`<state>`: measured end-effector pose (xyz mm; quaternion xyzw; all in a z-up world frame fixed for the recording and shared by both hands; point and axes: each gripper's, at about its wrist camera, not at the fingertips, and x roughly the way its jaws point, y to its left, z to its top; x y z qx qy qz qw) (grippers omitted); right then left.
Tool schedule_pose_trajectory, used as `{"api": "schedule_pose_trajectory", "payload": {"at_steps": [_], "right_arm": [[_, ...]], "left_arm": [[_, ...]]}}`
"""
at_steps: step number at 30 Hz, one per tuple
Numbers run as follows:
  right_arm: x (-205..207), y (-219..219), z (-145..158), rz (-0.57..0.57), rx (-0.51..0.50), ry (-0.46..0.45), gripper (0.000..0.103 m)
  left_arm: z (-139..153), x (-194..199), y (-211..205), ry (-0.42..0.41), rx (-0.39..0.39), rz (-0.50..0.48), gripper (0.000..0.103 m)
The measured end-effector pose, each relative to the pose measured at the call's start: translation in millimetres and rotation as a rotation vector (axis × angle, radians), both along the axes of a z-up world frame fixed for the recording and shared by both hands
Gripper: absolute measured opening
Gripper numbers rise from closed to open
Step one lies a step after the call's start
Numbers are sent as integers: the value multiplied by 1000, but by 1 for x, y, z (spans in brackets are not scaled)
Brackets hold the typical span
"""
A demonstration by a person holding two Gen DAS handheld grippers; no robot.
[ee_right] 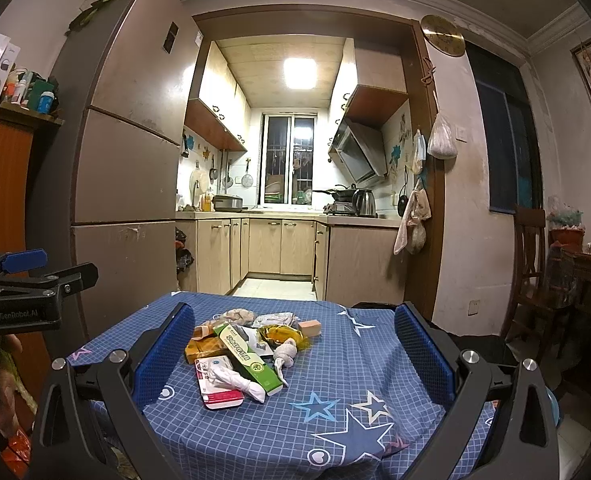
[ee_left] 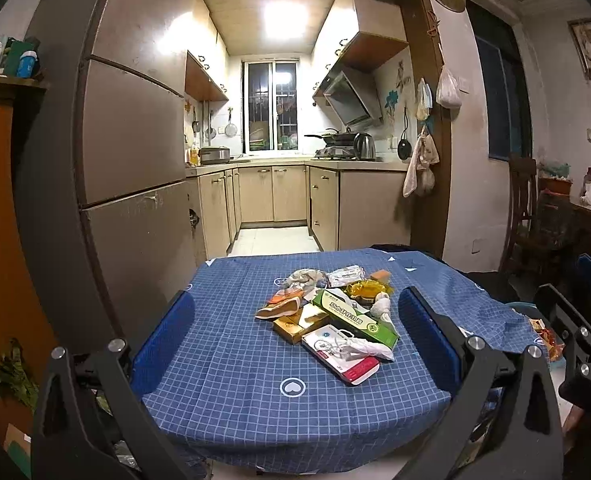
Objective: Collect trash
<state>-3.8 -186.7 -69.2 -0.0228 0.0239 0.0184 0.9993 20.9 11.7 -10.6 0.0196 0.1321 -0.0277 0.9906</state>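
Both claws are hanging over the near edge of the table point(ee_left: 223, 392), spread wide and gripping nothing. The left claw point(ee_left: 295, 344) is facing the heap of trash point(ee_left: 331, 312) almost head-on, while the right claw point(ee_right: 295, 356) is standing a little to the right of it, so the heap is sitting nearer its left finger.

The trash is lying bunched in the middle of the blue checked cloth: a long green box point(ee_left: 355, 316) lying slantwise across the top, a red and white packet point(ee_left: 341, 356) nearest the edge with a crumpled tissue point(ee_left: 365, 348) resting on it, a gold box point(ee_left: 299, 324) beside them, and yellow wrappers point(ee_left: 369, 290) and more crumpled paper behind. Nothing looks collected yet. I can't make out a bin for certain from here.

To my eye the sensible start is the top layer. The tissue and the green box are lying free, so taking one of those first should avoid dragging the rest. The flat packet looks hard to pinch against the cloth; coming in low from its near end seems wiser. The cloth is lying loose and wrinkled, so a finger pressing down may catch a fold.
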Motion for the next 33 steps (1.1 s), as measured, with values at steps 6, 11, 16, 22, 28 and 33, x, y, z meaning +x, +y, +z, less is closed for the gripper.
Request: {"api": "schedule_pose_trajectory", "payload": {"at_steps": [6,11,16,22,28,33], "right_arm": [[0,0,0,9,-2,3,99],[-1,-1,1,11,-3,5,99],[0,-1,0,14,-4,9,99],[2,-1,-1,21,-6,19,99],[5,-1,0,24,-6,25,99],[5,-1,0,23,-6,24,99]], "left_arm": [[0,1,-4,6,12,6,98],[-1,1,-4,6,13,10,98],[-3,3,-3,9,14,12,98],[-3,8,-3,19,13,11,98],[-3,8,-2,21,14,11,98],[-3,8,-1,18,14,12,98]]}}
